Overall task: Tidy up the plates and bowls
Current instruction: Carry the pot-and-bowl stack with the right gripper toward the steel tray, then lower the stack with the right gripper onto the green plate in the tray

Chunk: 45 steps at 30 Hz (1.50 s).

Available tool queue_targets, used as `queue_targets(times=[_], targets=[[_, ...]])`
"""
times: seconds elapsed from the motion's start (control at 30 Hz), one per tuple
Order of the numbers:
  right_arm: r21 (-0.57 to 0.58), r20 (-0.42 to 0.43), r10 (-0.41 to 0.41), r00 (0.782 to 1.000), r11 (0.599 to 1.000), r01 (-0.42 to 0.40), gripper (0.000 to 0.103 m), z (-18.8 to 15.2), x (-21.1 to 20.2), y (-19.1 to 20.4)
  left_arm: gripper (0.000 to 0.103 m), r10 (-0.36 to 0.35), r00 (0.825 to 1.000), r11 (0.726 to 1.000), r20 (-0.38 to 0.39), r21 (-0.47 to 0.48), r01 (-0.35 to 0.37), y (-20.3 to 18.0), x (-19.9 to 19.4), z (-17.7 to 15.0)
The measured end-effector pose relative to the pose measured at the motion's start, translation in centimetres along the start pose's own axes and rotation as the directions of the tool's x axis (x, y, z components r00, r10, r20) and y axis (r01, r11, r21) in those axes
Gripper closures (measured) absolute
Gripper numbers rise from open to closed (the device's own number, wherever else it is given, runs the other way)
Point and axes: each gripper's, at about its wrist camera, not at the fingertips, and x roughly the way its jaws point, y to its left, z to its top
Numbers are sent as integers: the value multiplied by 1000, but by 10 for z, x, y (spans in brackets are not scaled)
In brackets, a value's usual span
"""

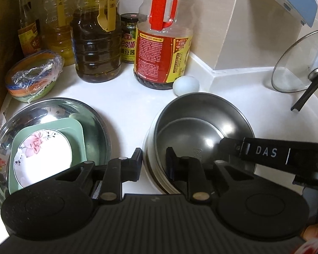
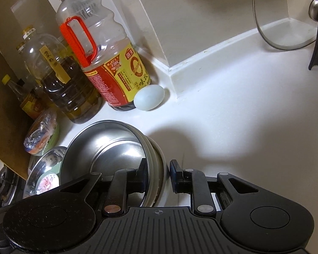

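Stainless-steel nested bowls (image 1: 201, 135) at centre of white counter (image 1: 125, 105), rim clamped at 9 o'clock by left gripper (image 1: 154, 158), at 3 o'clock by right gripper (image 2: 156, 173). Wide steel basin (image 1: 95, 122) just beside, at 9 o'clock, holding floral plate (image 1: 42, 154).

light: warm, dim – glare on steel bowl (image 1: 201, 124) | shadows on countertop (image 2: 233, 110) | edges – fisheye-bent, dark
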Motion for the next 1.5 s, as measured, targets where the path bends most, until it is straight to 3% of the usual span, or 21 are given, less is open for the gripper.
queue_targets(times=[0.5, 0.93, 1.17, 1.5], targets=[[0, -8, -5, 1000, 1000, 5, 82, 0, 1, 2, 81, -29, 1000, 1000, -9, 7, 29, 5, 0, 3], [-37, 6, 23, 1000, 999, -22, 82, 16, -9, 25, 81, -20, 999, 1000, 36, -17, 20, 17, -18, 23], [-87, 2, 70, 998, 994, -70, 82, 27, -9, 55, 81, 22, 998, 998, 66, -61, -18, 39, -37, 33], [-174, -44, 184, 982, 966, -189, 82, 29, 5, 117, 80, 134, 987, 981, 94, -154, -119, 91, -69, 44]])
